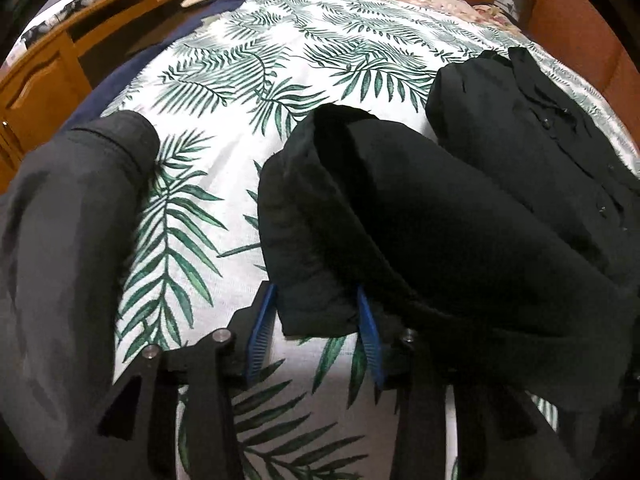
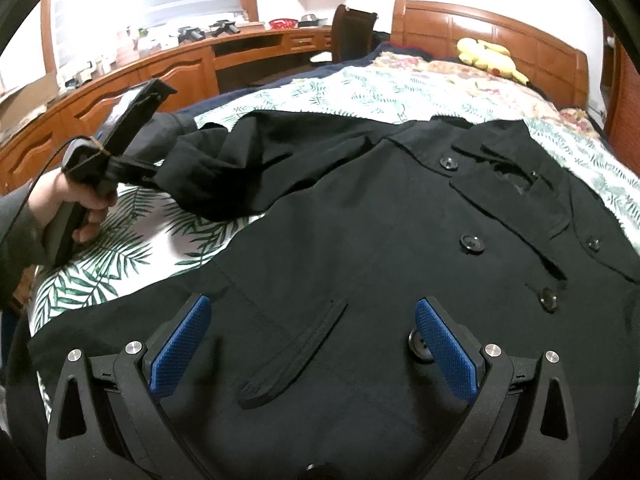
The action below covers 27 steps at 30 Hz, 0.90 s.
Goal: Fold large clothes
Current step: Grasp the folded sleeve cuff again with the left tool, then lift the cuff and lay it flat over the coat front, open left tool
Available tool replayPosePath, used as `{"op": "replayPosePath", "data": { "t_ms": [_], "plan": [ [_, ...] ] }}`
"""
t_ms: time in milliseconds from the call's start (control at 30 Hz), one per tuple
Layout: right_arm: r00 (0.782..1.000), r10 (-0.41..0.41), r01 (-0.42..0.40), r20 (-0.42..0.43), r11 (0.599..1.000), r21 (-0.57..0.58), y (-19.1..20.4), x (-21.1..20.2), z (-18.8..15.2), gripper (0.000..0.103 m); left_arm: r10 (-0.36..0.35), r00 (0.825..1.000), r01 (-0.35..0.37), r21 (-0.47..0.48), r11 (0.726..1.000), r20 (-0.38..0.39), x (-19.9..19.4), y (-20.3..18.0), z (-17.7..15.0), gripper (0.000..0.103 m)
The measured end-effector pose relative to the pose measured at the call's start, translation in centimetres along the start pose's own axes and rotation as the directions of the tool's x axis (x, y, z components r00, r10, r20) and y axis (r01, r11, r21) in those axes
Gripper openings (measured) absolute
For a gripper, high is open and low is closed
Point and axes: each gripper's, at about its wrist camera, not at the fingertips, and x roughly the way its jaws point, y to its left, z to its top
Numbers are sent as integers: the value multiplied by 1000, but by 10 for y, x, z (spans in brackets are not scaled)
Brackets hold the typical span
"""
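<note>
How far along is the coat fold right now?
Early. Done: the coat lies spread, buttons up, on the bed. In hand: the left gripper has the sleeve pinched and lifted. Left: the right gripper hovers open; the body is unfolded.
</note>
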Motion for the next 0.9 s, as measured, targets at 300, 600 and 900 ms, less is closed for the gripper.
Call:
{"op": "replayPosePath", "data": {
  "t_ms": [300, 600, 900],
  "plan": [
    [999, -37, 37, 15, 999, -1, -9, -35, -17, 103, -24, 991, 15, 69, 997, 129, -59, -42, 11, 6],
    [991, -130, 127, 29, 989, 77, -48, -87, -47, 103, -168, 934, 89, 248, 965, 316, -160, -160, 25, 5],
    [975, -213, 200, 61, 966, 164, -80, -143, -68, 103, -328, 885, 165, 437, 884, 329, -214, -271, 5, 5]
  ]
}}
